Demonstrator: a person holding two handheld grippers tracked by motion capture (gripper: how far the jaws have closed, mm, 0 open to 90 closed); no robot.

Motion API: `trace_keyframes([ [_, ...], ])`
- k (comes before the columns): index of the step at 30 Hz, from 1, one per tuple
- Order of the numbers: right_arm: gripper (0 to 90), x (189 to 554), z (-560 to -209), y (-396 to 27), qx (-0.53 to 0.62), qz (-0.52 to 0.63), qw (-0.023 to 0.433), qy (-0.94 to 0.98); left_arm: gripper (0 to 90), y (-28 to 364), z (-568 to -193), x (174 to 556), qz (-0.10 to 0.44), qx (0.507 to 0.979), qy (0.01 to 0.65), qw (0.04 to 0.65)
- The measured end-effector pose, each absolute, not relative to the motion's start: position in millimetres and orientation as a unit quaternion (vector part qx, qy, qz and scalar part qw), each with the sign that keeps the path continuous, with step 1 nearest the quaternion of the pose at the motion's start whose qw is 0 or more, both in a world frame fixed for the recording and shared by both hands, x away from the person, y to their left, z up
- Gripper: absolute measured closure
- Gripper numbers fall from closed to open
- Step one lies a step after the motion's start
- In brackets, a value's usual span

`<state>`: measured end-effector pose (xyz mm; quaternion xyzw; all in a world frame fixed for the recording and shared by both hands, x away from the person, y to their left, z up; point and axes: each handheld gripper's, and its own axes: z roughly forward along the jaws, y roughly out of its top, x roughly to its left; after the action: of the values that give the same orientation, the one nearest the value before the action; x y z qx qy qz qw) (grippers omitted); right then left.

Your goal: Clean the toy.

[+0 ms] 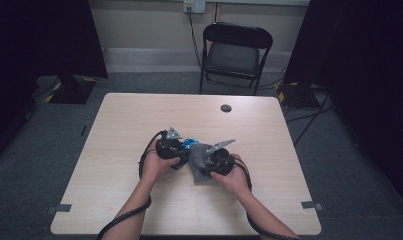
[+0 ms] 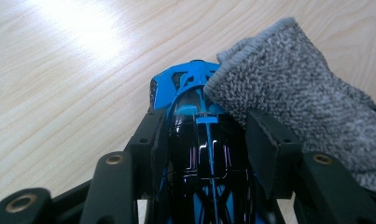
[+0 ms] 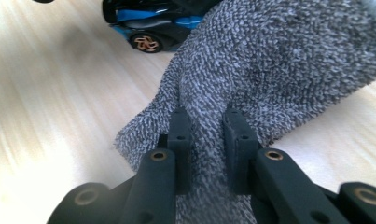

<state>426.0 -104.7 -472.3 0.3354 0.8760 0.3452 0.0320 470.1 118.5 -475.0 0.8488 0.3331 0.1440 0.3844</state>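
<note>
On the pale wood surface, the left gripper clamps a glossy, hard, likely slippery toy car across its body; the right gripper pinches a soft, limp grey cloth draped onto it.

Lab-like recording room, black curtains, folding chair, floor cables, plain table
</note>
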Motion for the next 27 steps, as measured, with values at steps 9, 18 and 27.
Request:
trace_keyframes([
  [9, 75.2, 416.9, -472.1, -94.5, 0.314, 0.346, 0.020, 0.884, 49.8, 118.4, -475.4, 469.8, 0.143, 0.848, 0.334, 0.387],
  [18, 75.2, 412.4, -472.5, -90.5, 0.305, 0.350, 0.010, 0.886, 49.8, 118.3, -475.4, 469.8, 0.143, 0.847, 0.334, 0.387],
  [27, 75.3, 403.4, -472.9, -81.0, 0.284, 0.350, -0.004, 0.893, 49.8, 118.2, -475.4, 469.8, 0.142, 0.848, 0.334, 0.386],
])
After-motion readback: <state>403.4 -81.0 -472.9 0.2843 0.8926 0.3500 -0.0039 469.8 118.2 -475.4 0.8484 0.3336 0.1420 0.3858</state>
